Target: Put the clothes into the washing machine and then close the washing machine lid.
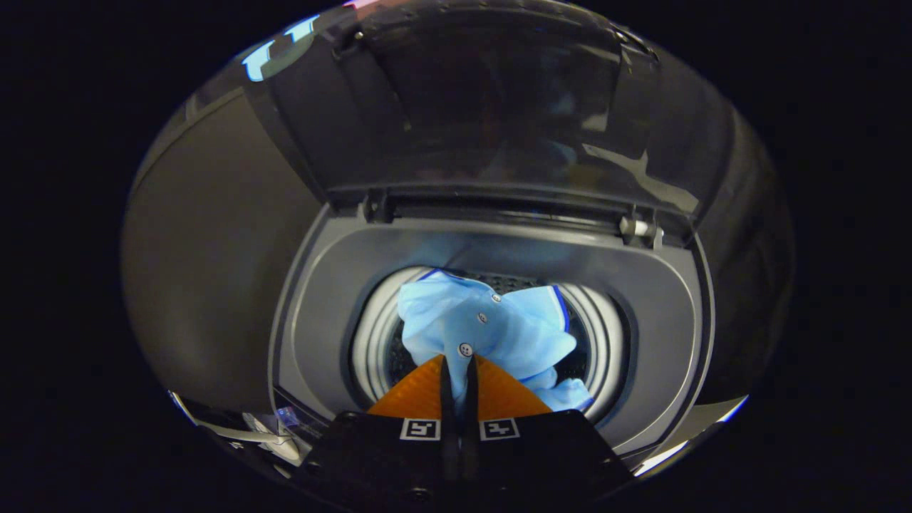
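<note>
Blue shirt (491, 324) pinched in the nearly closed tongs (457, 367), hanging over the washing machine (662, 313) drum mouth, bulk toward 12 o'clock of the tips. Lid (484, 100) propped open beyond. Risks if released early: cloth draping the rim, jamming the lid.

Looks like a laundry corner set up in a dark booth: a grey top-loading washing machine (491, 256) sits right below the gripper (456, 367), its smoked lid (491, 100) tipped up beyond the fingers, ribbed steel drum (374, 342) open underneath.
</note>
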The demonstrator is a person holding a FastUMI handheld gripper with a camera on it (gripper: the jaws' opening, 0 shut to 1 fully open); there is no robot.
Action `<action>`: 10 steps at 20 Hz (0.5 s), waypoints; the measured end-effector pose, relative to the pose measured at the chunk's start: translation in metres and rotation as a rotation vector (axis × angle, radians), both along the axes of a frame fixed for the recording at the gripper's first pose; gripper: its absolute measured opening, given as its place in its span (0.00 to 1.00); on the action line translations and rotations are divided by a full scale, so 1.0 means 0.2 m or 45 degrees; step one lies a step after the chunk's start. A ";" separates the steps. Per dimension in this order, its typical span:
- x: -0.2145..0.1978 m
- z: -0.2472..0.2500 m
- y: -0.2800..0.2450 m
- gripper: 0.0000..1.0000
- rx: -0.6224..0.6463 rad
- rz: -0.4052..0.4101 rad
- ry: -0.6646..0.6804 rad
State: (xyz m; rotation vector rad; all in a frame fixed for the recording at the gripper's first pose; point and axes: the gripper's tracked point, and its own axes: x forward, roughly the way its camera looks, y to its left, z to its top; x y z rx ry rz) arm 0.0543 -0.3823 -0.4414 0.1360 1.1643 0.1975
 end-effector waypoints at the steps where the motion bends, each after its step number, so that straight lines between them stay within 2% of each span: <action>1: -0.03 -0.03 0.01 0.05 -0.013 -0.006 0.024; 5: -0.10 -0.07 -0.02 0.05 -0.050 -0.021 0.072; 8: -0.11 -0.09 0.00 0.06 0.031 -0.073 0.108; 9: -0.10 -0.09 0.01 0.09 0.067 -0.101 0.112; 10: -0.10 -0.08 0.01 0.20 0.078 -0.124 0.120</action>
